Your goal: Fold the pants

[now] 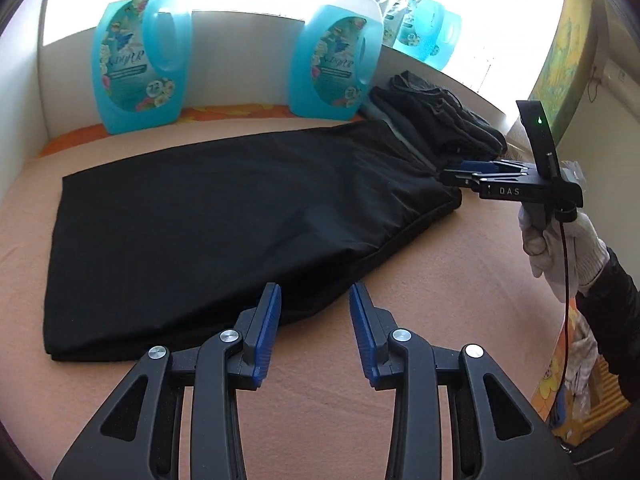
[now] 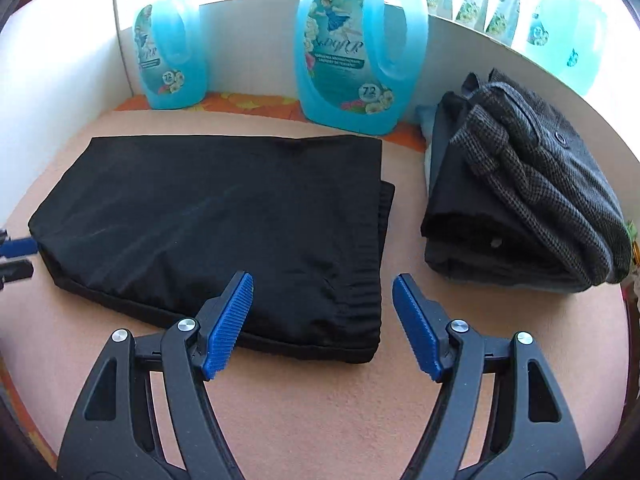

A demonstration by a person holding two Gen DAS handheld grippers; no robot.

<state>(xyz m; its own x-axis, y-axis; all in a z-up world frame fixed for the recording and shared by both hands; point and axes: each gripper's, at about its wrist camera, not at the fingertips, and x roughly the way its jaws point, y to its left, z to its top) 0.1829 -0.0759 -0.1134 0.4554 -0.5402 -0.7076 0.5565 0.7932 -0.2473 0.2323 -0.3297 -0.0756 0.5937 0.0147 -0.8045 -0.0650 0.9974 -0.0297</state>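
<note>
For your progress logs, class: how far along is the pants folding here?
Done: black pants lie folded flat on the table. In hand: nothing; left tool and right tool are open beside them. Left: probably stacking them on the folded pile.

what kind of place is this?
Probably a home laundry-folding spot: blue detergent jugs by a bright window, black pants folded on a cloth-covered table, and a stack of folded clothes beside them.

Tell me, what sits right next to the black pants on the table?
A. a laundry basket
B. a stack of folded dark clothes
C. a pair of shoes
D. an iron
B: a stack of folded dark clothes lies just beside the black pants, by the white wall.
</note>
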